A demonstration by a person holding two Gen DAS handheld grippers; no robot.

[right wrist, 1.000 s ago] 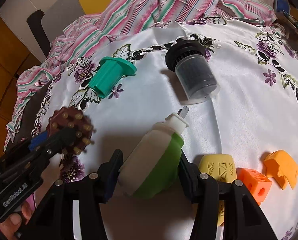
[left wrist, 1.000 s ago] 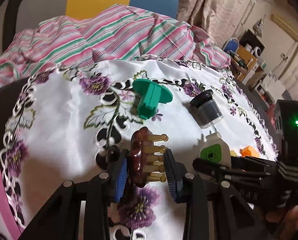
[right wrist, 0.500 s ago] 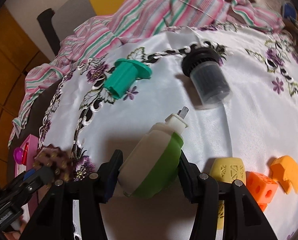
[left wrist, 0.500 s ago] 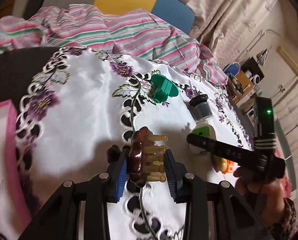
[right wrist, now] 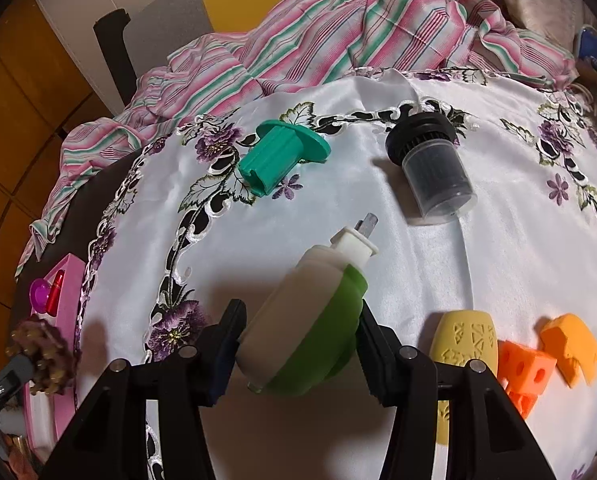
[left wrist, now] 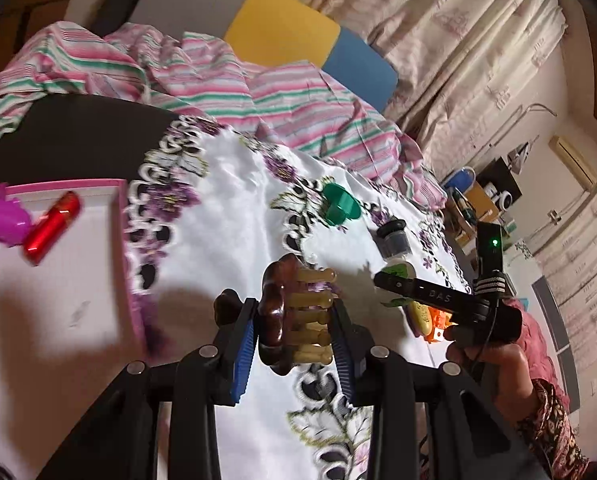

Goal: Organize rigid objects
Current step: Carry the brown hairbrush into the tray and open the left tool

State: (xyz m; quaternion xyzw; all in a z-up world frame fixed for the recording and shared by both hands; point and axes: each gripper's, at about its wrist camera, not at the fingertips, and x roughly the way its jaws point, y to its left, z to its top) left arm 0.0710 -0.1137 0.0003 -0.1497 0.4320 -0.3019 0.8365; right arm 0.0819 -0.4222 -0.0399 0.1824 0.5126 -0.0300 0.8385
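Observation:
My left gripper (left wrist: 292, 326) is shut on a brown knobbed massager (left wrist: 286, 316) with cream pegs and holds it above the cloth next to a pink tray (left wrist: 58, 280). The massager also shows in the right wrist view (right wrist: 44, 354) at the tray's edge. My right gripper (right wrist: 298, 332) is shut on a white and green bottle (right wrist: 310, 316) and holds it over the white floral cloth (right wrist: 418, 280). A green flanged plug (right wrist: 282, 156) and a black-capped clear jar (right wrist: 430, 168) lie further back on the cloth.
The pink tray holds a magenta cup (left wrist: 4, 220) and a red tube (left wrist: 50, 226). A yellow patterned piece (right wrist: 464, 348) and two orange pieces (right wrist: 522, 372) lie at the right. A striped pink cloth (right wrist: 338, 40) is bunched at the back.
My left gripper has swung left with the massager, so the pink tray now fills its lower left view. My right gripper has held the bottle nearly still.

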